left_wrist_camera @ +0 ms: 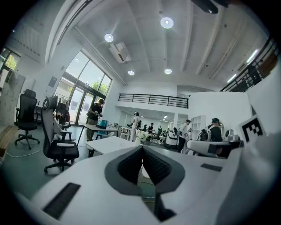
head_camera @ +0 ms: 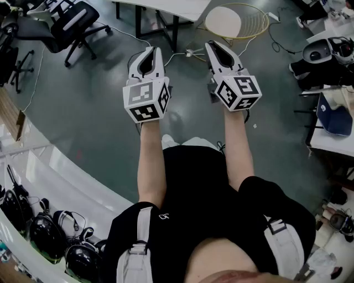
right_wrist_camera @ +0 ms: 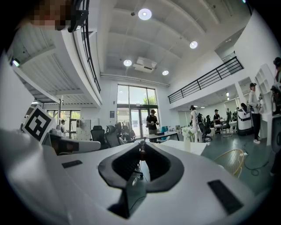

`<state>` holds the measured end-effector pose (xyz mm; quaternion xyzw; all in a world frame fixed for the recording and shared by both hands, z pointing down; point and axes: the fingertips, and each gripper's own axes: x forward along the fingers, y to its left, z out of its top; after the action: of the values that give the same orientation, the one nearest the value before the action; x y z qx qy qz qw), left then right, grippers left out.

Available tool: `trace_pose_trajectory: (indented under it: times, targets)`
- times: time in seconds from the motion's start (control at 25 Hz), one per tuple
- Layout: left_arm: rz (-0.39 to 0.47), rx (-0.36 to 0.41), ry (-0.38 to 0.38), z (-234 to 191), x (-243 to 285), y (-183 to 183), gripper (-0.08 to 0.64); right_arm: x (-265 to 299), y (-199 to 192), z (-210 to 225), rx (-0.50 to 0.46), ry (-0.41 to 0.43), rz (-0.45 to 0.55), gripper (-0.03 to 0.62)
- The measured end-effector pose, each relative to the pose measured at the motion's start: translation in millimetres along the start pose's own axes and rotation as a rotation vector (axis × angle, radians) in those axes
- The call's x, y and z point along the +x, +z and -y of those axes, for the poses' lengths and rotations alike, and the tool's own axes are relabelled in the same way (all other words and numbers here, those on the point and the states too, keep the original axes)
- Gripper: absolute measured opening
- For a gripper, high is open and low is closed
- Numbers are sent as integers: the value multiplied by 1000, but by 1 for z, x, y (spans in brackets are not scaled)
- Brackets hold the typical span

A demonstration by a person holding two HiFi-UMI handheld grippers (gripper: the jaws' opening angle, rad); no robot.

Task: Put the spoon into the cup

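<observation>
No spoon and no cup shows in any view. The person holds both grippers out level in front of the body, side by side above a grey-green floor. In the head view my left gripper [head_camera: 154, 51] and right gripper [head_camera: 213, 45] each carry a marker cube and point away from the body. Along the left gripper [left_wrist_camera: 142, 148] the two jaws meet at their tips, with only the hollow behind them showing. Those of the right gripper [right_wrist_camera: 142, 146] also meet at the tips. I see nothing held in either one.
Ahead stand a white table [head_camera: 166, 6], a round wire-framed stand [head_camera: 224, 22] and a black office chair [head_camera: 66, 25], with cables on the floor. A curved white counter [head_camera: 61, 182] with dark helmets [head_camera: 44, 237] runs along the lower left. Several people stand far off in the hall.
</observation>
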<state>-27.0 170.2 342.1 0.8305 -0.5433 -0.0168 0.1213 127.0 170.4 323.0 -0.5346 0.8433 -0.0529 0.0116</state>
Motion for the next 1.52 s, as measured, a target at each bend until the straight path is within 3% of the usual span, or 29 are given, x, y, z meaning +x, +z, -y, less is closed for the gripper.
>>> trace_pose_trajectory:
  times: [0.44, 0.6, 1.12, 1.52]
  targets:
    - [16, -7, -7, -11, 7, 8, 16, 17, 6, -7, -7, 32, 6, 46]
    - [19, -12, -3, -17, 7, 9, 15, 23, 8, -10, 33, 33, 22, 46]
    - [50, -41, 48, -65, -8, 20, 15, 51, 12, -34, 43, 60, 25, 46]
    - [51, -44, -8, -65, -9, 25, 17, 53, 20, -43, 9, 55, 22, 46]
